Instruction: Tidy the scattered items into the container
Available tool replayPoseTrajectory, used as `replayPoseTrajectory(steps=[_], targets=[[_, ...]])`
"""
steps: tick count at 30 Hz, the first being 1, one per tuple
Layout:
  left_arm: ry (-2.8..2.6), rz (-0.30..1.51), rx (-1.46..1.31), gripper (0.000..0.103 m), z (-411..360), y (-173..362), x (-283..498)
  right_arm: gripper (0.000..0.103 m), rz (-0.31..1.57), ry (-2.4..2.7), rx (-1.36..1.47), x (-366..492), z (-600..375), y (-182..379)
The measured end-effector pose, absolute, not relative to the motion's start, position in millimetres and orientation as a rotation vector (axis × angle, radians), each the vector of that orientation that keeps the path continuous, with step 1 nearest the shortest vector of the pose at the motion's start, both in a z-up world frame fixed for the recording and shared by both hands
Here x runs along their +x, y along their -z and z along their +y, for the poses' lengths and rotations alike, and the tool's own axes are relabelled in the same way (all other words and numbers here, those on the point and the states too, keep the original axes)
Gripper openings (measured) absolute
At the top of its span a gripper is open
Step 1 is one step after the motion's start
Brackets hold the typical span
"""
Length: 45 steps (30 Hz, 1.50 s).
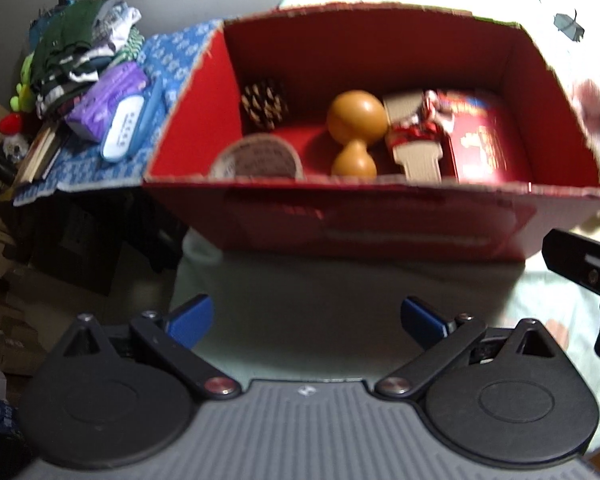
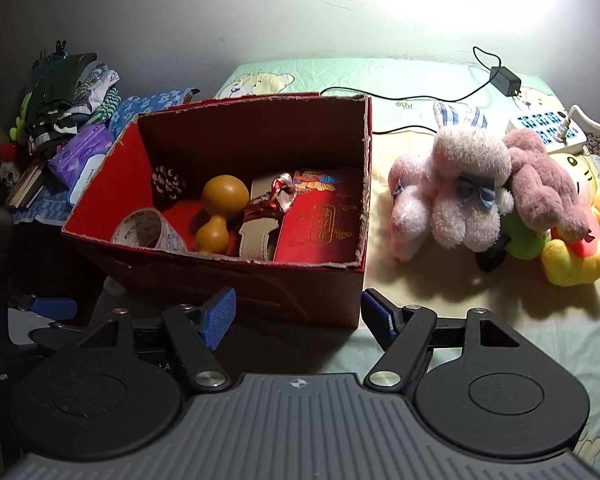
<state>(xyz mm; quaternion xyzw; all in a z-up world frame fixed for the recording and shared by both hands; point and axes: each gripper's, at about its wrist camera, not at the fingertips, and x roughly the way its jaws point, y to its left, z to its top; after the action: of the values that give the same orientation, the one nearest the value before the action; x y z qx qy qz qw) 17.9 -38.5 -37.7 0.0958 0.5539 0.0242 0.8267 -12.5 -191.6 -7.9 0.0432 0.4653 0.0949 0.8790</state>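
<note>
While hovering low in both frames, jaws of left gripper (image 1: 306,320) and right gripper (image 2: 298,314) spread wide, holding nothing. Left of centre: red box (image 2: 236,280) already holding pine cone (image 2: 168,182), tape roll (image 2: 150,228), gourd (image 2: 220,212). Right of frame: plush toys (image 2: 472,188) heaped on the bed, outside the box. Likely risks: snagging several tangled toys together, or dragging the nearby power strip (image 2: 548,132) cord.

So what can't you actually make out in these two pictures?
- Left view: motion blur smears the plush toys at the right edge.
- Right view: the pink rabbit hides most of a green toy.
- Both views: the red box wall hides the tape roll's bottom.
</note>
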Motion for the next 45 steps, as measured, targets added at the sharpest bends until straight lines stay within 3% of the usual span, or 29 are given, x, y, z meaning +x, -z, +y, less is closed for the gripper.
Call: replayPoseTrajectory(steps=[19,45], targets=[[-0.099,1.289,0.165,0.101,-33.0,71.9,-1.6,0.072,1.098,-0.247,0.037,-19.1,-184.5,40.5],[-0.141,1.203,0.137,0.1,23.6,32.9,16.0,0.072,1.041,-0.309,0.024,-6.9,-127.6,10.0]])
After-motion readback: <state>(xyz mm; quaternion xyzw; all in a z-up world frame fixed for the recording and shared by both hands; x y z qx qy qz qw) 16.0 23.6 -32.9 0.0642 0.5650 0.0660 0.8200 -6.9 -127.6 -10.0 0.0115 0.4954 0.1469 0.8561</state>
